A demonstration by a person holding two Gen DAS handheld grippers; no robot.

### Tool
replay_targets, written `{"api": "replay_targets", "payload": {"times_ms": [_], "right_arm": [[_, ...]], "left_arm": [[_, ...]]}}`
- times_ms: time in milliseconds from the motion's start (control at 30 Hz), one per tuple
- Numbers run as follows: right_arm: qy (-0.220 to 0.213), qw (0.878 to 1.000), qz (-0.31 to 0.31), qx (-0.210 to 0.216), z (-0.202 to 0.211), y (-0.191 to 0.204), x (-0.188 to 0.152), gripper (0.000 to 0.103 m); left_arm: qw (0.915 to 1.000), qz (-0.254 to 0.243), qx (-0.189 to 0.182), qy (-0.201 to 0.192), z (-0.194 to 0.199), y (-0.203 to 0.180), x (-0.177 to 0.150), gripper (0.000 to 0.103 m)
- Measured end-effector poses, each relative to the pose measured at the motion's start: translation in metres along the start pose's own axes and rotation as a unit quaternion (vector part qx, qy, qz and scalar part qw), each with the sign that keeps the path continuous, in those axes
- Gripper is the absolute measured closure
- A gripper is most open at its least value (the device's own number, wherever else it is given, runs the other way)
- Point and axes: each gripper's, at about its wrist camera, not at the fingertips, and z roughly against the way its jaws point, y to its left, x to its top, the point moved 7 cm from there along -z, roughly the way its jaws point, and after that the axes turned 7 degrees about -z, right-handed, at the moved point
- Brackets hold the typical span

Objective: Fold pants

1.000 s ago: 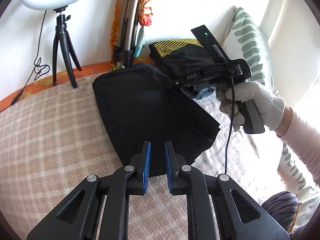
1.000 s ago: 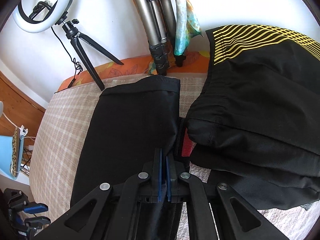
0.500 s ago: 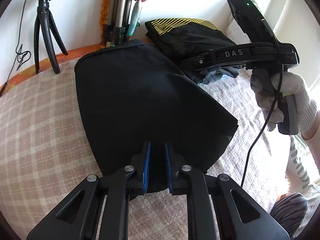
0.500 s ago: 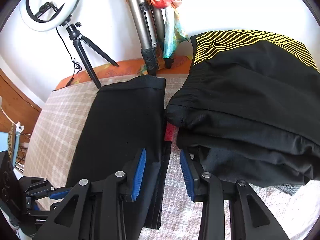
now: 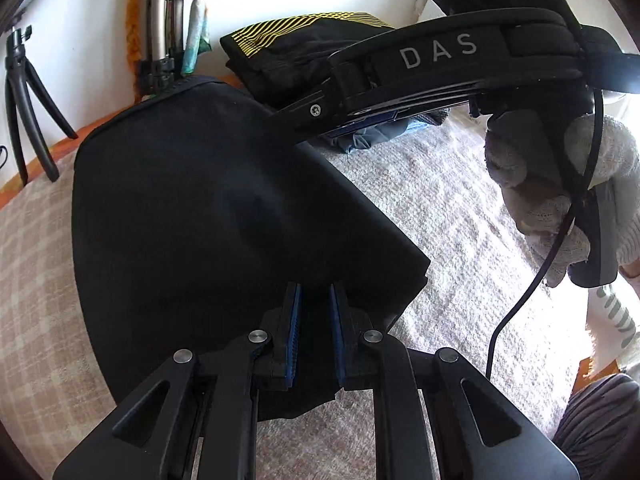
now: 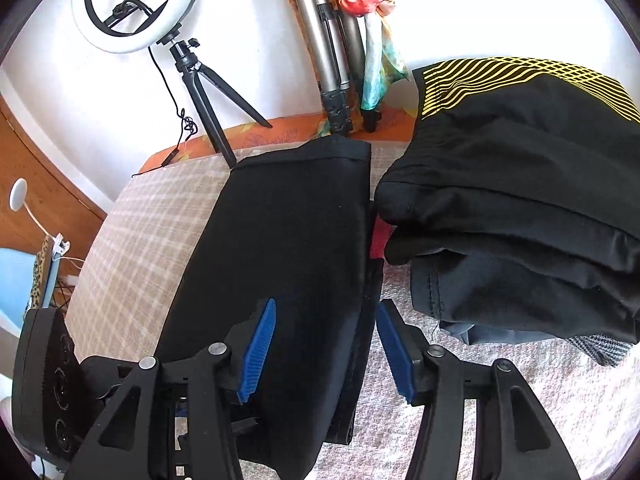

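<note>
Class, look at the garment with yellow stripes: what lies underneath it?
Under the striped garment lie more folded dark clothes and a grey patterned piece at the bottom. How many pieces, and the cover beneath, are hidden.

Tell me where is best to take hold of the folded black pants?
Probably the right edge of the pants, where the layers stack: the open right gripper already straddles it. Come from the near side, along the edge.

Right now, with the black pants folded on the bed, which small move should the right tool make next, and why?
Probably lift the right tool away: its fingers stand wide open over the folded black pants, gripping nothing, and the pants lie flat beside the stack of folded clothes.
</note>
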Motion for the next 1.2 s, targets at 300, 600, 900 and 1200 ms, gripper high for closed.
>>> {"api": "replay_targets", "payload": {"times_ms": [300,600,900,1200], "right_arm": [[0.023,1.0,-0.021,0.0,-0.016,-0.012,-0.008,0.037],[0.042,0.997,-0.06,0.024,-0.03,-0.024,-0.001,0.032],[0.048,0.994,-0.071,0.067,-0.046,-0.028,0.0,0.028],[0.04,0.992,-0.046,0.108,-0.053,-0.019,-0.002,0.048]], "left_arm": [[1.0,0.003,0.0,-0.005,0.027,0.01,-0.002,0.086],[0.9846,0.173,0.018,-0.023,0.057,0.122,-0.013,0.047],[0.9612,0.273,-0.037,-0.002,0.015,0.161,-0.027,0.047],[0.9594,0.274,-0.061,-0.03,0.006,0.164,-0.018,0.047]]}}
